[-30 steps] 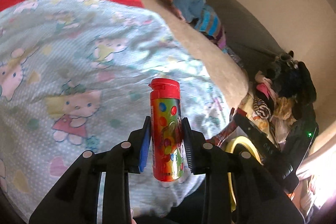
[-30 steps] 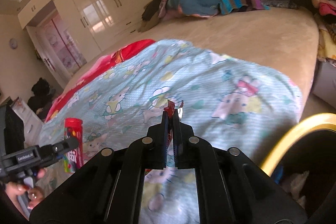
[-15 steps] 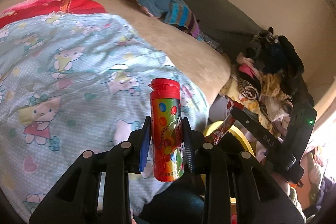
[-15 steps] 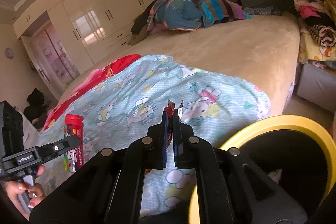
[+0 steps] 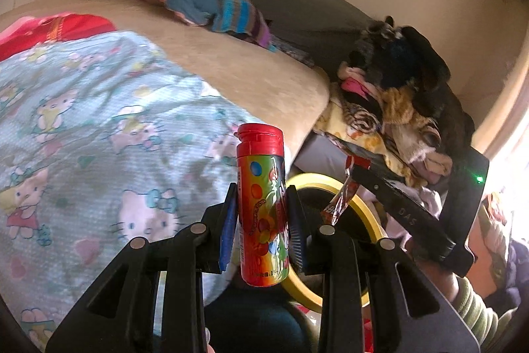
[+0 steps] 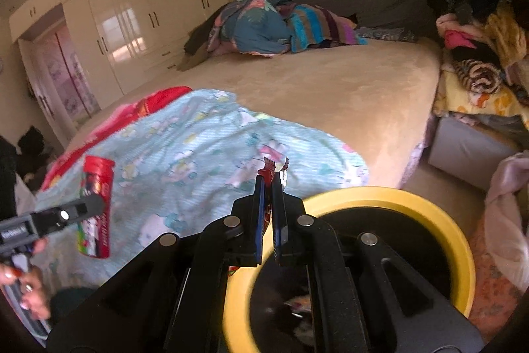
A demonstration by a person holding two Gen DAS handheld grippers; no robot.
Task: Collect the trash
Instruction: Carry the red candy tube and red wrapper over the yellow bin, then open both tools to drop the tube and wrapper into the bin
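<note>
While the left tool [image 5: 261, 214] grips a red-capped candy tube [image 5: 263, 204] upright between its blue pads, the right tool [image 6: 268, 187] is clamped tight on a crinkled red wrapper [image 6: 269, 167] whose torn end pokes above the tips. Both are held in the air near a yellow-rimmed bin [image 6: 429, 220], which stands on the floor below the right tool. Behind lies a beige bed [image 6: 330, 88] with a pale blue cartoon-print sheet [image 6: 198, 138] and a heap of clothes [image 6: 271, 25].
</note>
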